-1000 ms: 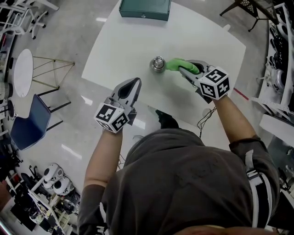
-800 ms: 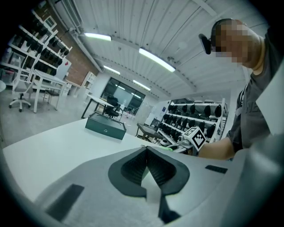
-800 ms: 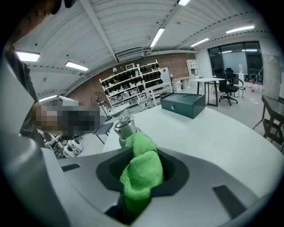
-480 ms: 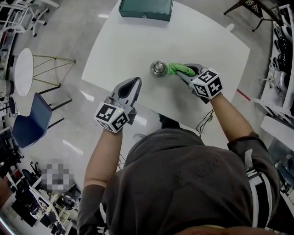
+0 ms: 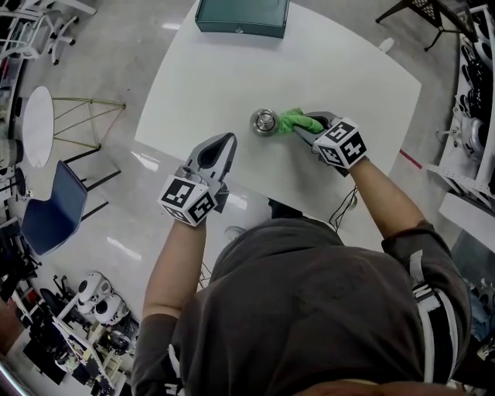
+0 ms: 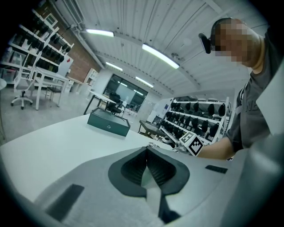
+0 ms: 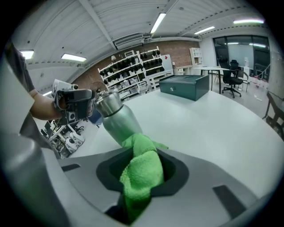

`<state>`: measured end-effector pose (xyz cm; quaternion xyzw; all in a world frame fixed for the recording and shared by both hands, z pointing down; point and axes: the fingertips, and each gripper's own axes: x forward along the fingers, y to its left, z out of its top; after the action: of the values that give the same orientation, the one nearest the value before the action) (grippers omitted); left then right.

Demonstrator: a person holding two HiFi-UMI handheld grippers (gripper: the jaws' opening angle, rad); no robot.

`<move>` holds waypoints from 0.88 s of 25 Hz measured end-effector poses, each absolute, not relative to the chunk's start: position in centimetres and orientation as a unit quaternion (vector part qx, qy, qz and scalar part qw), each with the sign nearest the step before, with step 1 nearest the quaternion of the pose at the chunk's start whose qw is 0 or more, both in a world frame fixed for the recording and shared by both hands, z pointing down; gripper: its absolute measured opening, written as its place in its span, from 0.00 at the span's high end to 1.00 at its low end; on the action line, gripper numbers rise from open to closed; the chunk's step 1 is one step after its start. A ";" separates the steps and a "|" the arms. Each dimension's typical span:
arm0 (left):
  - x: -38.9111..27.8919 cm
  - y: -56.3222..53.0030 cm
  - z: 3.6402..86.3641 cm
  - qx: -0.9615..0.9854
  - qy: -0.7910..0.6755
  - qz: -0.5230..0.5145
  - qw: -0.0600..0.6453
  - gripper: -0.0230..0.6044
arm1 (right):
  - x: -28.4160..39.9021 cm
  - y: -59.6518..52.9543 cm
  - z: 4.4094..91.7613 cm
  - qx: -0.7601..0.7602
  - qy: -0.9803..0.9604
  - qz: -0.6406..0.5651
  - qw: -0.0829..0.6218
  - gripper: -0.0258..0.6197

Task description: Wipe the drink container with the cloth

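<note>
Two grippers are held over a white table (image 5: 224,69), one in each hand. The right gripper (image 7: 143,153) is clenched on a green cloth (image 7: 141,175), which is bunched between the jaws and bulges out past their tips. The front fold of the cloth is pressed against the side of a metal bottle (image 7: 116,120), low on its body. The bottle is stood upright near the middle of the table, its silver top uppermost. In the head view it is looked down on from above, and the cloth is seen touching its right side. The left gripper (image 6: 147,150) is held apart from the bottle, nearer the person, with its tips over the table's near edge. Its jaws are closed together and nothing is held between them. A dark green box (image 5: 241,15) is set at the far edge of the table, well apart from the bottle. A blue chair (image 5: 50,205) is seen on the floor to the left of the table. Shelves (image 7: 133,66) loaded with gear are lined along the brick back wall in the right gripper view.
</note>
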<state>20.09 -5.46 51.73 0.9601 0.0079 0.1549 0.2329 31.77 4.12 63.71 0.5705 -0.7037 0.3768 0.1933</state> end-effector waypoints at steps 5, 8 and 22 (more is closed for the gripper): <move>20.7 -6.4 51.5 0.961 0.010 0.147 0.235 0.96 | 34.7 2.5 59.1 0.597 -0.702 0.373 0.105 0.84; 21.3 -6.8 51.5 0.961 0.011 0.146 0.236 0.96 | 35.0 1.1 57.3 0.589 -0.713 0.374 0.070 0.84; 22.7 -8.6 52.2 0.959 0.012 0.156 0.238 0.96 | 33.2 0.2 61.8 0.562 -0.715 0.400 0.114 0.84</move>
<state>22.70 -8.59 52.18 0.9586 0.0120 0.1563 0.2376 33.15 0.20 61.80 0.5618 -0.7152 0.3998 0.1144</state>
